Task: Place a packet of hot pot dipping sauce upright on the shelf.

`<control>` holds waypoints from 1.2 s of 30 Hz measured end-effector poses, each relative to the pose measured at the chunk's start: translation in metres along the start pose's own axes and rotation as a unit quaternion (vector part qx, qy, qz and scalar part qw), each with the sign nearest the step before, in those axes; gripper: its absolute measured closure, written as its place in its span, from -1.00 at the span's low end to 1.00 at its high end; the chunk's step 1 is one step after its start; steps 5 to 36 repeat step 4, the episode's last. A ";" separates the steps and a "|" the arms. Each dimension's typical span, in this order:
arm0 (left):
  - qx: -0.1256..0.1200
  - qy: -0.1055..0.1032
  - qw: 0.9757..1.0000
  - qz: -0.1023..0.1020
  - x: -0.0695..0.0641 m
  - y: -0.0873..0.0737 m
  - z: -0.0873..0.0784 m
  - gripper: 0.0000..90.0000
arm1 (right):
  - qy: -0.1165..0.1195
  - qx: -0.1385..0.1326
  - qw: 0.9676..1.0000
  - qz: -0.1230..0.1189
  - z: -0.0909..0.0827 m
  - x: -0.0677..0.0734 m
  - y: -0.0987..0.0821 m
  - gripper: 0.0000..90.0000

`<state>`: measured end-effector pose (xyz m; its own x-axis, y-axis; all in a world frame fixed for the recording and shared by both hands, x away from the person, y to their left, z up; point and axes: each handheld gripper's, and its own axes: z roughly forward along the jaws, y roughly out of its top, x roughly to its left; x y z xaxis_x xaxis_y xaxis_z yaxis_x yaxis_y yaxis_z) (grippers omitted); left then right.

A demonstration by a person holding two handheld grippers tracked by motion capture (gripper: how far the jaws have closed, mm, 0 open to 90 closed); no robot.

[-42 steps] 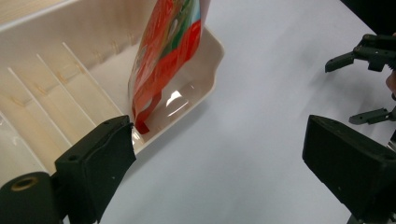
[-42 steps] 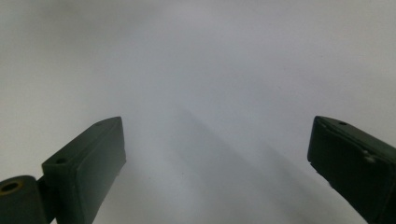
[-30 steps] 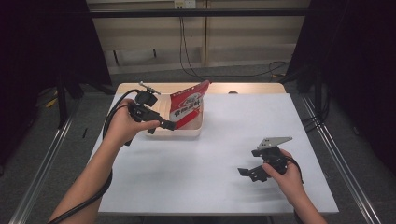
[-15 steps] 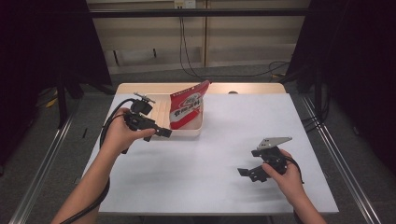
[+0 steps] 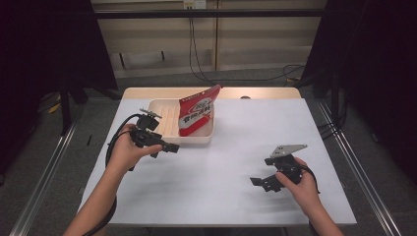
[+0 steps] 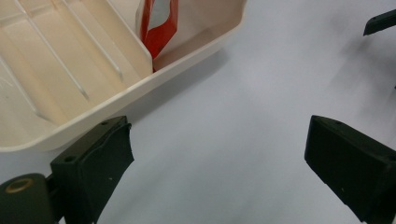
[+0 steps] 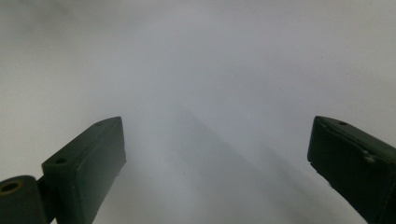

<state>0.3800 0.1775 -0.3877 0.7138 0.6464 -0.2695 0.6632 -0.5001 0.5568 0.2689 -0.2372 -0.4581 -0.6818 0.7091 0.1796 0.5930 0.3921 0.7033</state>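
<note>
A cream plastic tray [image 5: 164,137] with ribbed compartments stands at the back left of the white table. A red snack bag [image 5: 196,110] leans upright in its right end. My left gripper [image 5: 164,150] is open just in front of the tray's near wall, jaws pointing right over bare table. In the left gripper view its jaws [image 6: 219,135] stand wide apart, with the tray [image 6: 140,88] and the bag's bottom [image 6: 159,32] up to the left. My right gripper [image 5: 260,172] is open low over the table at the front right, with nothing between its jaws [image 7: 217,133].
The white table top [image 5: 231,142] stretches between the two grippers. A wooden strip [image 5: 265,92] runs along the far edge. Metal rails [image 5: 359,182] flank the table on the floor, and cables [image 5: 196,54] lie behind it. The other gripper's tip [image 6: 380,21] shows far off.
My left gripper has drawn back from over the tray toward the person, now in front of its near wall. The right gripper has stayed put.
</note>
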 end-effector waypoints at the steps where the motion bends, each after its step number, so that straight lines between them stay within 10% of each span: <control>1: 0.009 0.001 1.000 0.011 0.001 -0.001 0.000 -0.84 | 0.000 0.001 1.000 0.000 0.000 0.000 0.000 -0.92; 36: -0.007 0.000 1.000 -0.005 -0.001 -0.006 0.005 -0.84 | 0.001 -0.005 1.000 -0.003 0.001 0.000 0.001 -0.92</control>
